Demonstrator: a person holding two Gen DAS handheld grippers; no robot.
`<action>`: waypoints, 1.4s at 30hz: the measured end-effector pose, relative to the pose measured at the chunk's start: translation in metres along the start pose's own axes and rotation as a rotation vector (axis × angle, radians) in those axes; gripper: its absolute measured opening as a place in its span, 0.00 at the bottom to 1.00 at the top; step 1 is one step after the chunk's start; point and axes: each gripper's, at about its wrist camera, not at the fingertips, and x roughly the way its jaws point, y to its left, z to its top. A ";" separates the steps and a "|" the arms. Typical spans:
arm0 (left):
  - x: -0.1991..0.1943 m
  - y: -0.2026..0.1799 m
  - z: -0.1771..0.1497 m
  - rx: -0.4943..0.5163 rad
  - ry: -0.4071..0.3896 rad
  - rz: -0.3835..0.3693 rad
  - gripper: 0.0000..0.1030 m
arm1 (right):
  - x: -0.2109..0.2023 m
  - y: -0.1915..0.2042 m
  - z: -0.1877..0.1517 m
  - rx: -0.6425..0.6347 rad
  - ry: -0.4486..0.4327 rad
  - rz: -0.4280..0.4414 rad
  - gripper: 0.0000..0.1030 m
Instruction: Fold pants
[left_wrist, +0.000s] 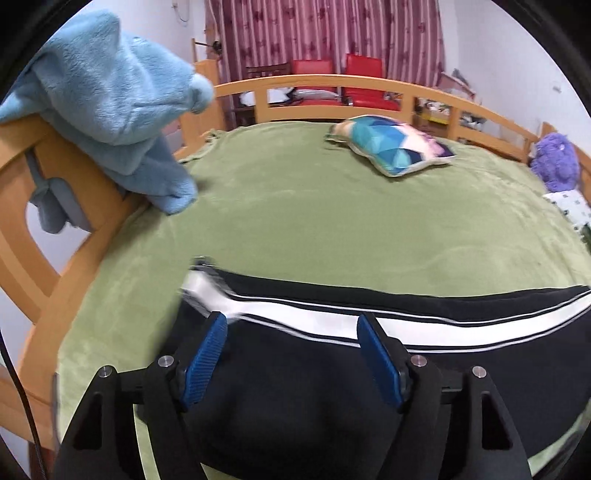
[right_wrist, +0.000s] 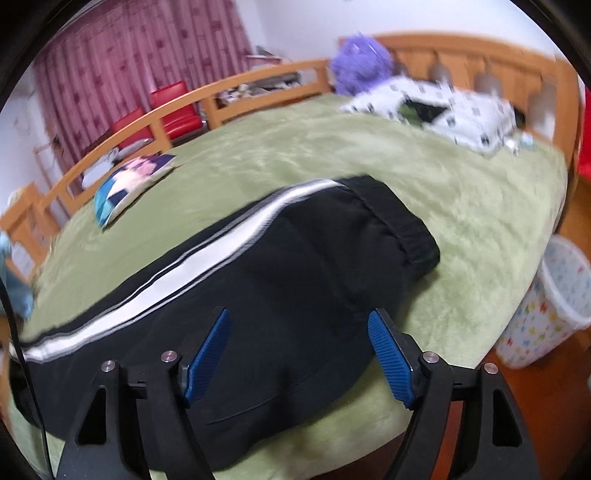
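Note:
Black pants (left_wrist: 295, 384) with a white side stripe (left_wrist: 424, 323) lie flat along the near edge of a green bed cover (left_wrist: 314, 221). My left gripper (left_wrist: 291, 321) is open and empty, hovering over the leg end near the cuff. In the right wrist view the same pants (right_wrist: 295, 273) run from lower left to the black waistband (right_wrist: 402, 221) at the right. My right gripper (right_wrist: 299, 317) is open and empty, just above the hip part of the pants.
A blue fleece garment (left_wrist: 118, 96) hangs over the wooden bed rail (left_wrist: 44, 229) at left. A patterned cushion (left_wrist: 391, 144) and a purple plush toy (left_wrist: 557, 158) lie farther back. A white spotted quilt (right_wrist: 443, 107) lies by the headboard. A patterned bin (right_wrist: 546, 306) stands beside the bed.

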 end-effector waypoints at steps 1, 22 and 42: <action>-0.003 -0.009 -0.002 -0.009 0.000 -0.025 0.69 | 0.009 -0.011 0.003 0.031 0.012 0.005 0.74; -0.015 -0.095 -0.031 0.023 0.070 -0.131 0.69 | 0.016 -0.060 0.109 0.118 -0.182 0.416 0.37; 0.000 0.047 -0.054 -0.110 0.068 -0.010 0.69 | -0.010 -0.012 0.043 0.004 -0.025 0.006 0.61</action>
